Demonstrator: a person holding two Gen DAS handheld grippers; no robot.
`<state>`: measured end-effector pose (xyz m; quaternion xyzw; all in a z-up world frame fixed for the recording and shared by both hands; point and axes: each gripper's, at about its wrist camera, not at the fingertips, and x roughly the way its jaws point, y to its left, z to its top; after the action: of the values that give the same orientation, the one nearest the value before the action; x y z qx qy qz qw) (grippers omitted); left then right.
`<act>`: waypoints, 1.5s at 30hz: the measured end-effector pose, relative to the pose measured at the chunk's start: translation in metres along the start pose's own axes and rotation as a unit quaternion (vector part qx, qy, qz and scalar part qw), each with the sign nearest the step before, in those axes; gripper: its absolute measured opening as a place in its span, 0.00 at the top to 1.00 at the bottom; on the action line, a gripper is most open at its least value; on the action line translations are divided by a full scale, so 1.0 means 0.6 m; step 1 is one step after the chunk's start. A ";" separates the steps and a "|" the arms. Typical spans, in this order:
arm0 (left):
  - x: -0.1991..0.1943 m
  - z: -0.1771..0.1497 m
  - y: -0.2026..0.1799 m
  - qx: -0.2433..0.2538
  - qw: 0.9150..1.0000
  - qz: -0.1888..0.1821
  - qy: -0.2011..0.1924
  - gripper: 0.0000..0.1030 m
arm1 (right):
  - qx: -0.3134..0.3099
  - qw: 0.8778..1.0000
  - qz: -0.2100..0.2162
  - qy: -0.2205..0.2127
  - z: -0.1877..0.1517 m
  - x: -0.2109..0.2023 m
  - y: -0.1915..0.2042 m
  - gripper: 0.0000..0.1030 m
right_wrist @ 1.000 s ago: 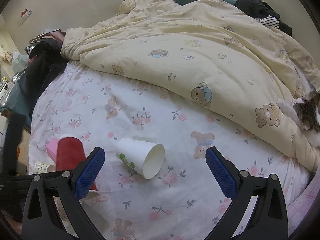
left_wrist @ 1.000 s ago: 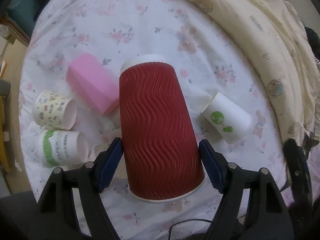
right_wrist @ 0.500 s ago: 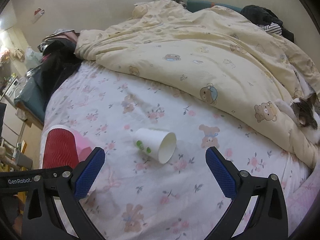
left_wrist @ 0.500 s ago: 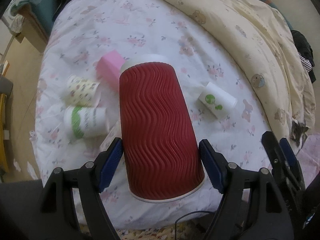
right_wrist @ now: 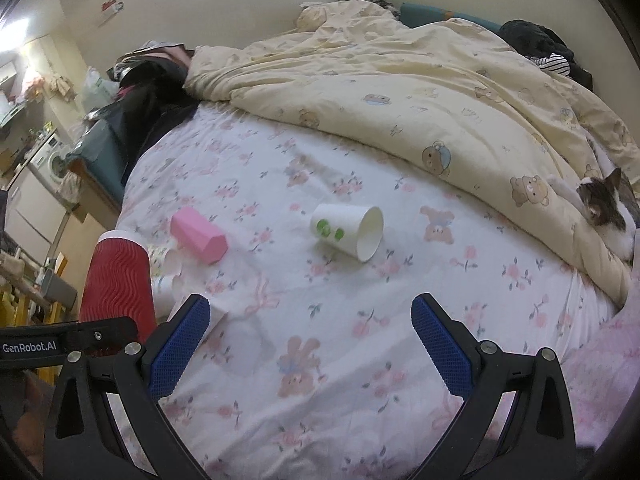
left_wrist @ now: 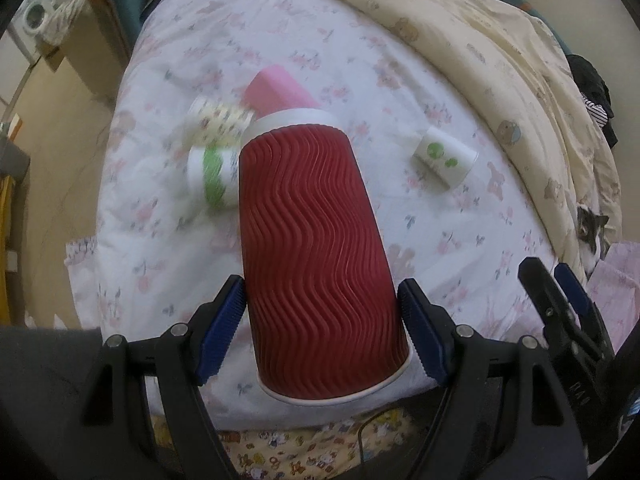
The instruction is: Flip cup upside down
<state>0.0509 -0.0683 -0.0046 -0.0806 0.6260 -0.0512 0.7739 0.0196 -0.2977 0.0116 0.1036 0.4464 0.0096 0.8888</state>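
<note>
My left gripper (left_wrist: 322,326) is shut on a red ribbed paper cup (left_wrist: 316,248), gripped near its rim. The rim faces me and the white base points away. I hold it high above the bed. The cup also shows in the right wrist view (right_wrist: 118,284) at the far left. My right gripper (right_wrist: 310,342) is open and empty above the floral sheet (right_wrist: 320,360); it also shows in the left wrist view (left_wrist: 560,292) at the lower right.
On the sheet lie a pink cup (right_wrist: 199,234), a white cup with green dots (right_wrist: 347,231), a floral-print cup (left_wrist: 218,120) and a green-banded cup (left_wrist: 212,176), all on their sides. A cream duvet (right_wrist: 420,92) covers the far side. A cat (right_wrist: 604,206) lies at the right.
Both grippers have risen and pulled back from the bed, so the cups look smaller and farther. The red cup stays gripped in the left gripper. The right gripper stays open.
</note>
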 end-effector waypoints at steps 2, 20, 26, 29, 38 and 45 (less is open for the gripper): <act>0.014 -0.019 0.014 -0.009 1.000 -0.002 0.010 0.28 | -0.002 1.000 0.005 0.003 -0.014 -0.001 0.005 0.00; 0.138 -0.076 0.025 -0.012 0.998 0.029 0.060 0.27 | 0.045 0.998 0.010 0.051 -0.089 0.058 -0.014 0.00; 0.157 -0.083 0.002 0.040 0.995 0.022 0.085 0.27 | 0.047 0.997 0.016 0.058 -0.087 0.064 -0.013 0.00; 0.172 -0.084 -0.005 0.052 0.994 0.018 0.096 0.27 | 0.049 0.997 0.017 0.062 -0.086 0.068 -0.014 0.00; 0.183 -0.073 -0.009 0.054 0.993 0.012 0.103 0.25 | 0.051 0.996 0.016 0.067 -0.087 0.073 -0.015 0.00; 0.168 -0.082 -0.002 0.050 0.995 0.013 0.082 0.14 | 0.049 0.996 0.015 0.069 -0.087 0.073 -0.013 0.00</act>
<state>0.0239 -0.0903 -0.1113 -0.0293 0.6848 -0.0792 0.7239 0.0038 -0.2916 -0.0548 0.1531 0.5047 0.0084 0.8496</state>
